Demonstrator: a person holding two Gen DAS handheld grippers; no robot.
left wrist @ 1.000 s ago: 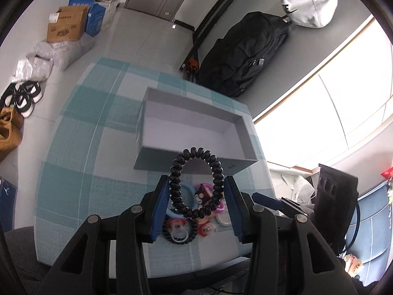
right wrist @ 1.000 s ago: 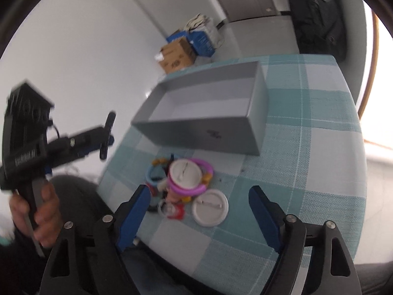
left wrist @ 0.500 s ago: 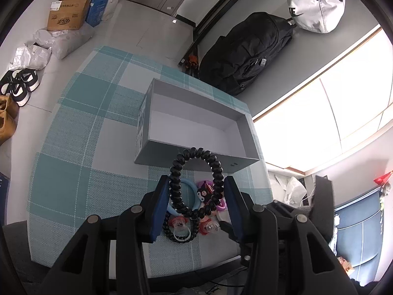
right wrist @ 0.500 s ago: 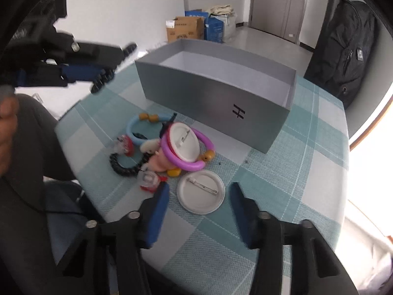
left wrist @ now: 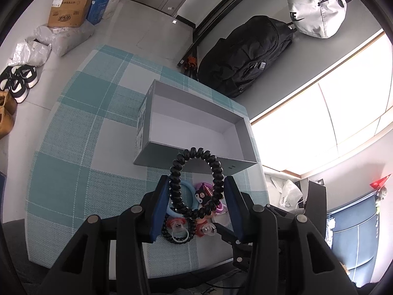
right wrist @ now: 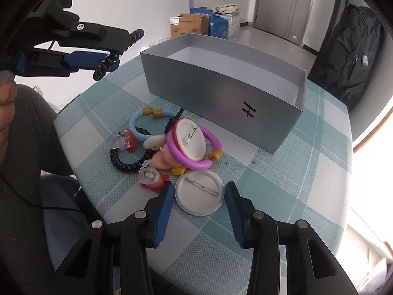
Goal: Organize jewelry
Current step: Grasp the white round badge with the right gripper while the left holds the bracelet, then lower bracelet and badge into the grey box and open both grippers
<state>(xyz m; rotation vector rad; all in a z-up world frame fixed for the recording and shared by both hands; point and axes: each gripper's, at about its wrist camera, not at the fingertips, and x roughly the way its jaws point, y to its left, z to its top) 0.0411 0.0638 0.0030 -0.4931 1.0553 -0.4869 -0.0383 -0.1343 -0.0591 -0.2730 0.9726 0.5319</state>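
Teal-and-white checked cloth covers the surface (right wrist: 282, 184), which stands in a plain room with a black backpack (left wrist: 245, 56) and a light grey bag (left wrist: 316, 12) against the far wall, and cardboard boxes (left wrist: 68, 9) and shoes (left wrist: 19, 83) on the floor.

An open grey rectangular cardboard box (right wrist: 221, 91) sits on the cloth, its pale inside bare. Just in front of it lies a small heap of jewelry: a light blue ring bracelet with gold beads (right wrist: 147, 120), a purple ring bracelet (right wrist: 196, 152) with a white round pin badge (right wrist: 189, 137) resting on it, a black coiled spiral band (right wrist: 122, 162), two clear-and-red plastic rings (right wrist: 122, 142), and a small pink figure (right wrist: 164, 159).

The left tool (left wrist: 196, 191) is raised above the heap, its blue pads closed against the sides of a black coiled spiral bracelet (left wrist: 196, 179), which stands up as a loop between them, off the surface and short of the box.

The right tool (right wrist: 197, 196) is low over the cloth, its jaws apart on either side of a second white round pin badge lying pin-side up (right wrist: 199, 194). Whether the pads touch the badge cannot be told.
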